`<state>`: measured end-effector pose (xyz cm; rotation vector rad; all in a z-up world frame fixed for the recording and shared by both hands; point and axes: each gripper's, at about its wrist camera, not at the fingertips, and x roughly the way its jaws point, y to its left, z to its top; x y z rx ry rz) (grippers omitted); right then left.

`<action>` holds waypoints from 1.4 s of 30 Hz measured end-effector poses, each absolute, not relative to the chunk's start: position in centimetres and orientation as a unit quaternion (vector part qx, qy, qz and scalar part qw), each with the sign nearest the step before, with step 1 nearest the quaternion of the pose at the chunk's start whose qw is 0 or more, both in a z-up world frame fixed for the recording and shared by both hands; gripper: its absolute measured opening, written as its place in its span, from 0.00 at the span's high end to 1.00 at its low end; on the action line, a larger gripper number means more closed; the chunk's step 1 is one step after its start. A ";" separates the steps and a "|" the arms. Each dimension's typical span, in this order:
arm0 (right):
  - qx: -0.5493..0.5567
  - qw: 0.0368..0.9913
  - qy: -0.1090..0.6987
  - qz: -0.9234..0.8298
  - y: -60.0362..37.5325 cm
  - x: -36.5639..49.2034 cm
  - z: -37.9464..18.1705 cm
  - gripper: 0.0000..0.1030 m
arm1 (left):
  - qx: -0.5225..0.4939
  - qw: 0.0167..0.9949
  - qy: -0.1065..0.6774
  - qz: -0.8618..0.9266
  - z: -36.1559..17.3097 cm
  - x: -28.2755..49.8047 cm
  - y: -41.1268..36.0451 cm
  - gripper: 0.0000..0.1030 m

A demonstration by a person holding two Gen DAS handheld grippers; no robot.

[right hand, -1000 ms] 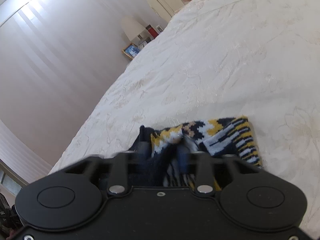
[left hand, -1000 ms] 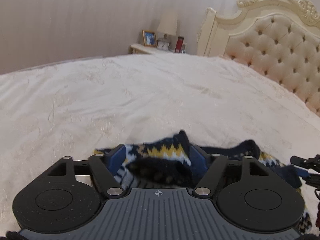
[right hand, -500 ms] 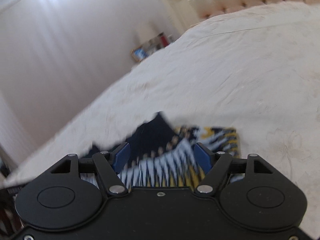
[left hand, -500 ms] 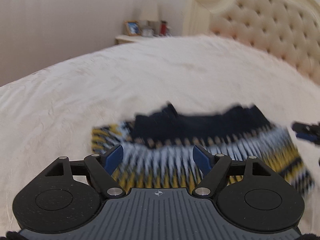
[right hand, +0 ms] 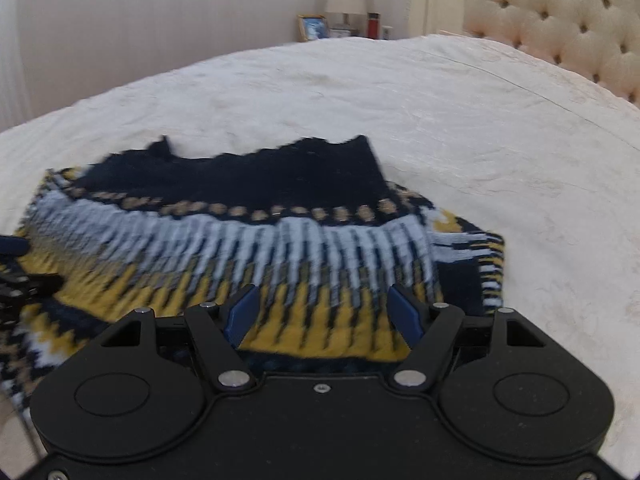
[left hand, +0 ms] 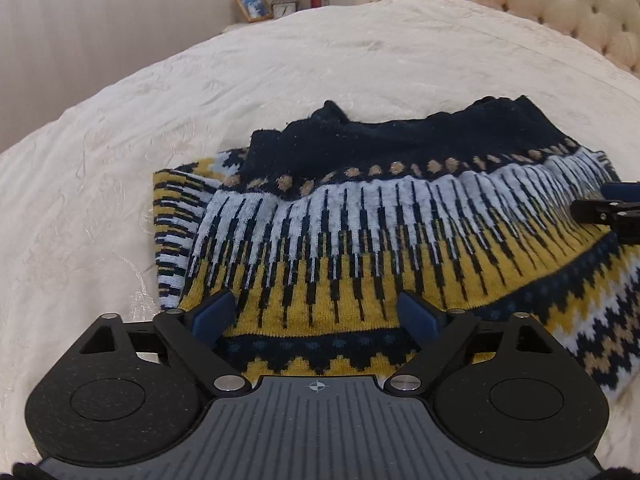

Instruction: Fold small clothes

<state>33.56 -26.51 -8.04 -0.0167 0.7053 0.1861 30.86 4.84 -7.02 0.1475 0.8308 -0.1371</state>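
A small knitted sweater (left hand: 380, 216) in navy, white and mustard lies folded on the cream bedspread (left hand: 120, 160); it also shows in the right wrist view (right hand: 248, 240). My left gripper (left hand: 318, 312) is open and empty, just above the sweater's near edge. My right gripper (right hand: 326, 314) is open and empty over the same garment's right part. The right gripper's tip (left hand: 608, 208) shows at the right edge of the left wrist view, and the left gripper's tip (right hand: 16, 276) at the left edge of the right wrist view.
A tufted cream headboard (right hand: 560, 28) stands at the back right. A nightstand with a lamp (right hand: 346, 0), a photo frame (left hand: 252, 6) and a red bottle stands beyond the bed against the wall.
Both grippers let go of the sweater, opened and pulled back. The sweater now lies spread flat in a folded rectangle instead of bunched between the fingers.
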 end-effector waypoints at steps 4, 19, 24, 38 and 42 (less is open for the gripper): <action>-0.004 0.936 0.343 0.075 -27.0 34.5 -8.5 0.27 | 0.073 0.909 0.405 -0.058 -7.3 31.3 4.5 0.08; 0.229 0.913 0.335 0.045 -33.0 29.4 -6.9 0.13 | 0.070 0.909 0.407 -0.053 -7.2 31.1 4.2 0.06; 0.221 0.923 0.314 0.022 -33.7 27.9 -8.0 0.13 | 0.069 0.906 0.413 -0.054 -7.1 31.4 4.3 0.06; 0.250 0.910 0.328 0.045 -35.3 29.2 -10.3 0.06 | 0.054 0.903 0.424 -0.042 -7.2 31.9 4.0 0.02; 0.250 0.902 0.346 0.064 -35.0 29.6 -10.3 0.02 | 0.054 0.900 0.431 -0.040 -7.3 32.0 4.0 0.02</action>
